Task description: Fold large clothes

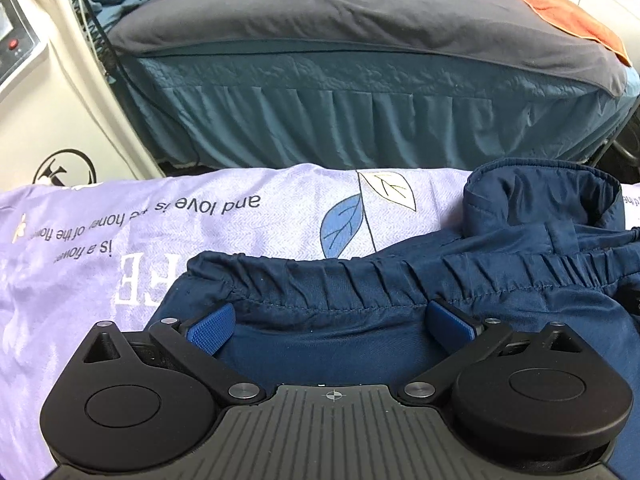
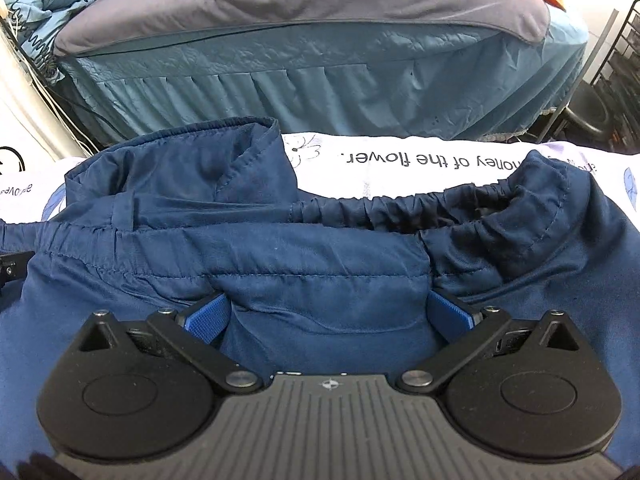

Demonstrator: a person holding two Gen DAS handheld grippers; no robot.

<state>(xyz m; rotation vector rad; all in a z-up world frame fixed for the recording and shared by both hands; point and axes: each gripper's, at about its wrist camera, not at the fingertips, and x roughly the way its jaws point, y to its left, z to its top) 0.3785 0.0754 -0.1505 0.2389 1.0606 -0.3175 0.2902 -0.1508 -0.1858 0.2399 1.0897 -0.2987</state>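
A bed (image 1: 360, 92) with a grey cover and a blue pleated skirt filled the background of both views. An orange towel (image 1: 568, 12) lay on its far right corner. At the left edge of the left wrist view stood a cream machine (image 1: 48, 112) with a red button, and dark cables hung beside it.

In front of the bed, the table (image 1: 80, 248) was covered with a pale lilac cloth with printed words and leaf drawings. On this cloth lay the navy garment (image 2: 320, 248), spread across most of the near part. Its gathered elastic hem (image 2: 400, 204) ran along the far edge, and a folded part stood up at the back, left in the right wrist view.

The left gripper (image 1: 330, 326) pointed down at the garment near its left end, close to the hem. Its jaws were wide, with fabric between the blue pads (image 1: 210, 330), but the pads did not press on it.

The right gripper (image 2: 328, 316) was over the middle of the garment. Its jaws were also fully wide, and a small fold of fabric rose between the pads (image 2: 448, 312) without being pinched.
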